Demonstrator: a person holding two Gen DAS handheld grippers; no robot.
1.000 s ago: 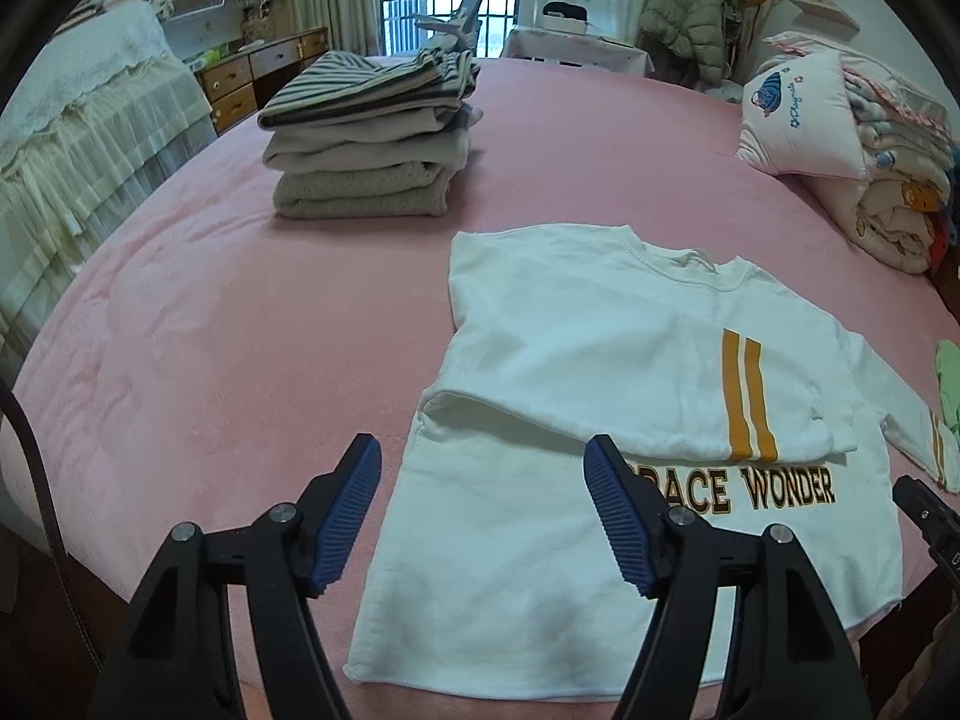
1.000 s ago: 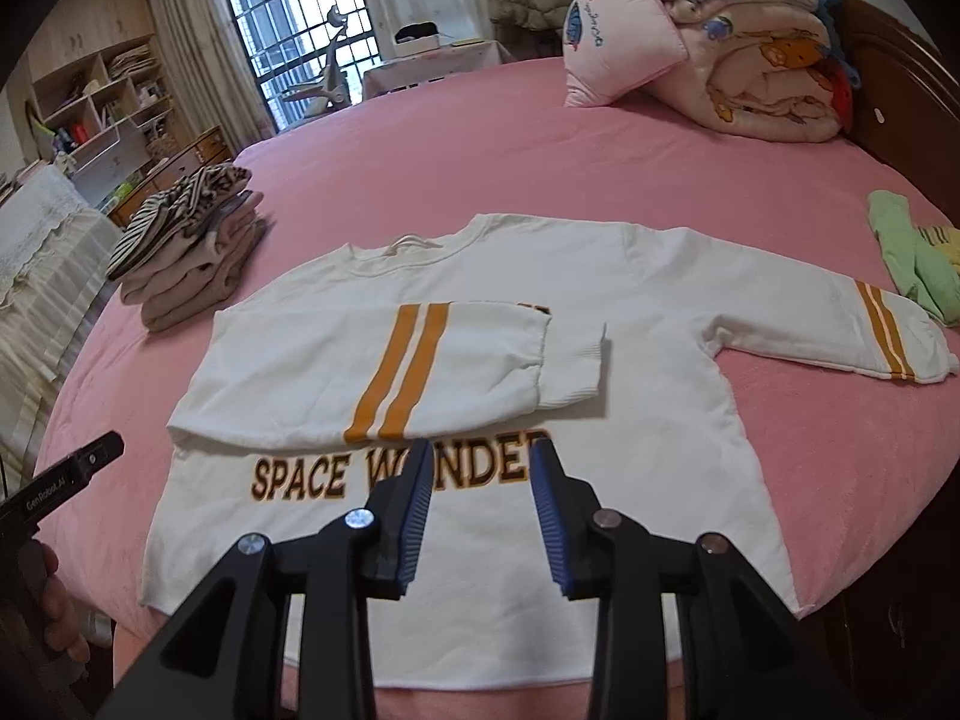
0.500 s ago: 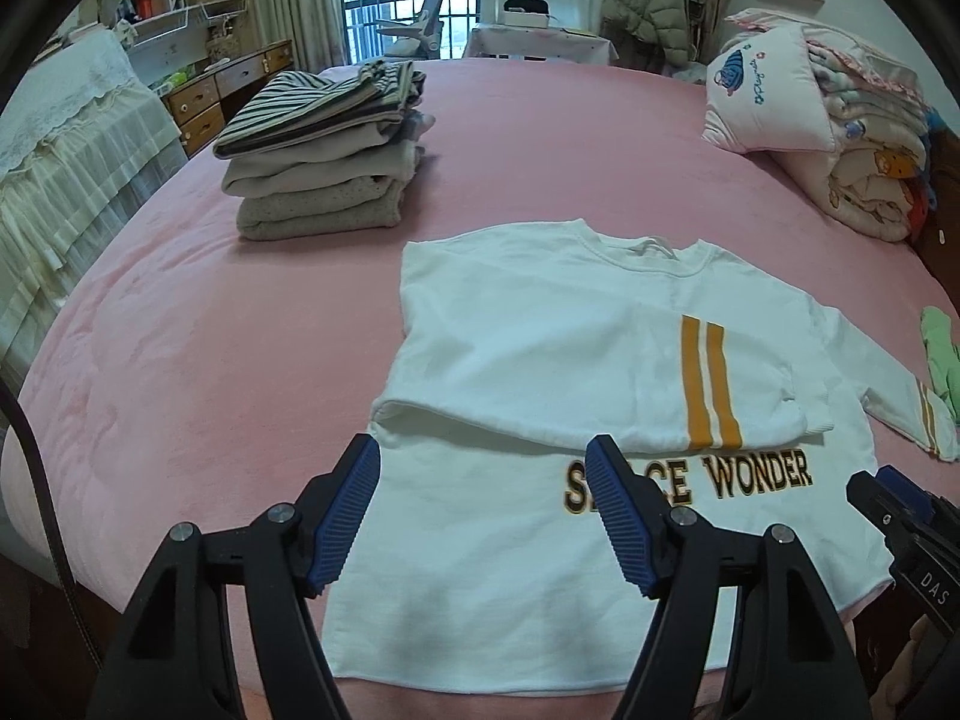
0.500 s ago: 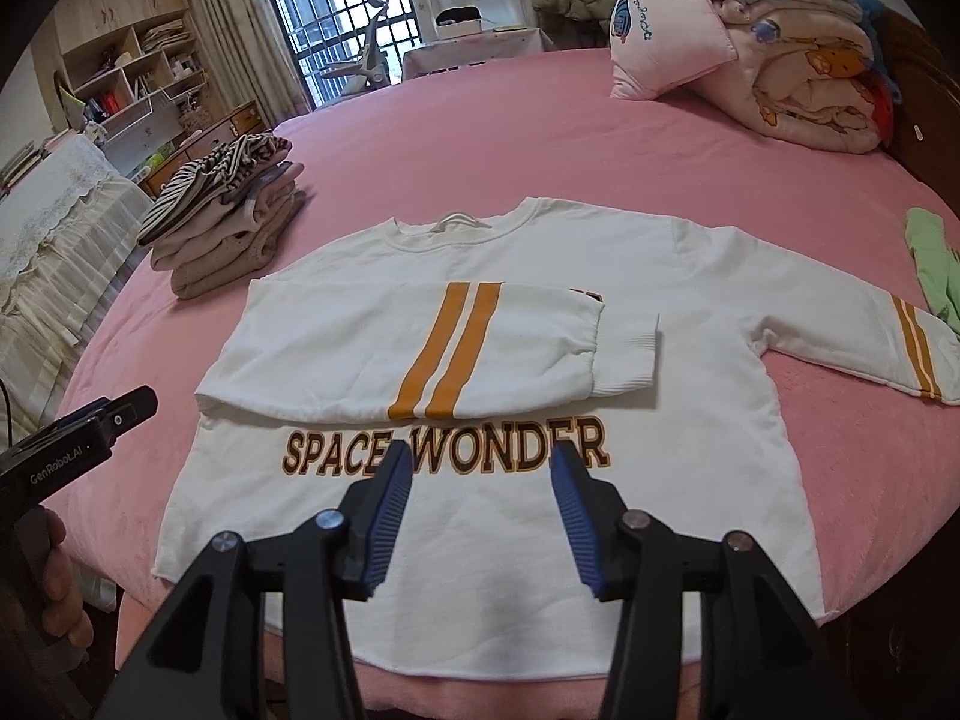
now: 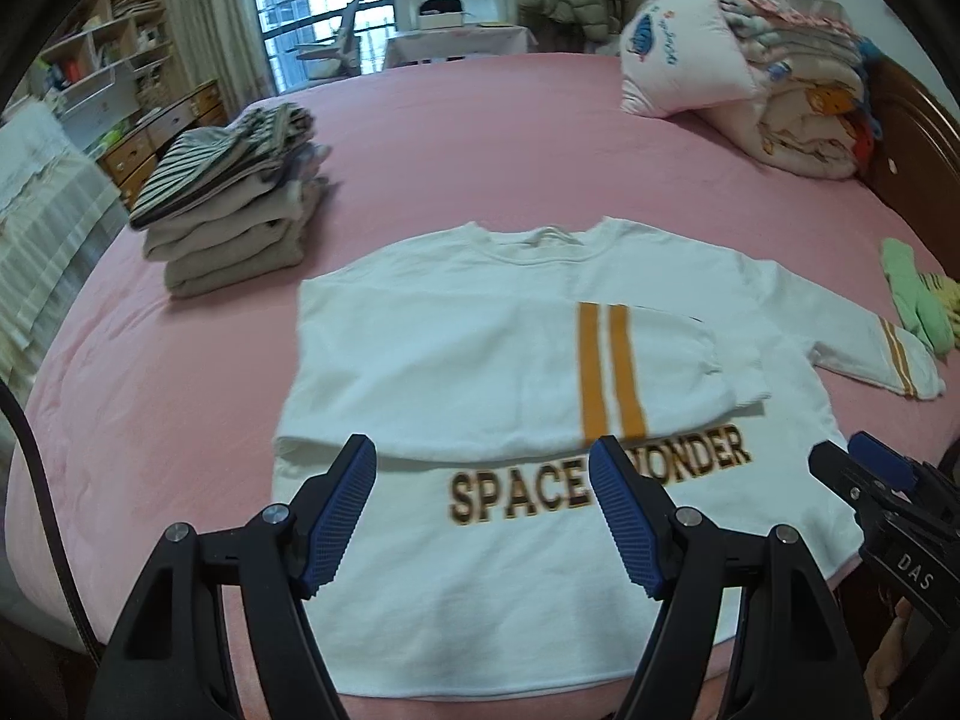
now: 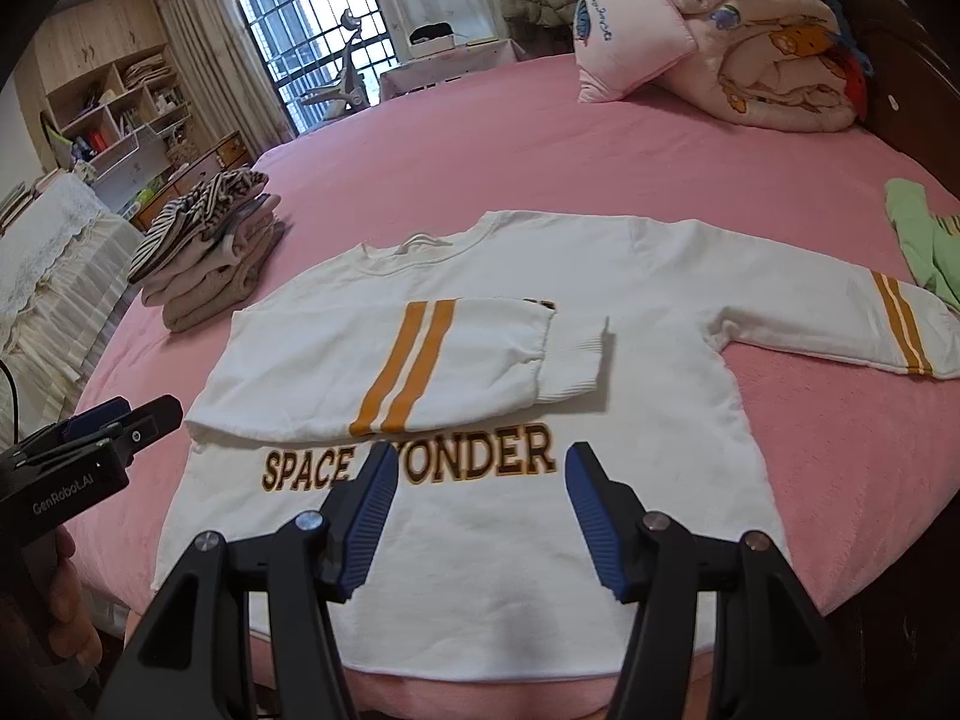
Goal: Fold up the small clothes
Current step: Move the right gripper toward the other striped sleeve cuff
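Note:
A white sweatshirt [image 5: 456, 348] [image 6: 648, 276] printed SPACE WONDER lies flat on the pink bed, collar away from me. One sleeve with orange stripes [image 6: 408, 366] is folded across the chest. The other sleeve [image 6: 840, 318] lies stretched out to the right. My left gripper [image 5: 480, 480] is open and empty above the hem on the left side. My right gripper [image 6: 480, 480] is open and empty above the lower middle of the shirt. Each gripper shows at the edge of the other's view.
A stack of folded clothes [image 5: 234, 204] [image 6: 210, 246] sits on the bed to the far left. Pillows and rolled quilts [image 5: 750, 78] [image 6: 750, 42] lie at the far right by the wooden headboard. A green garment [image 6: 918, 234] lies at the right edge.
Both grippers have drawn back and to the right, so more of the shirt shows. The right gripper's jaws have opened wider. The shirt has not moved.

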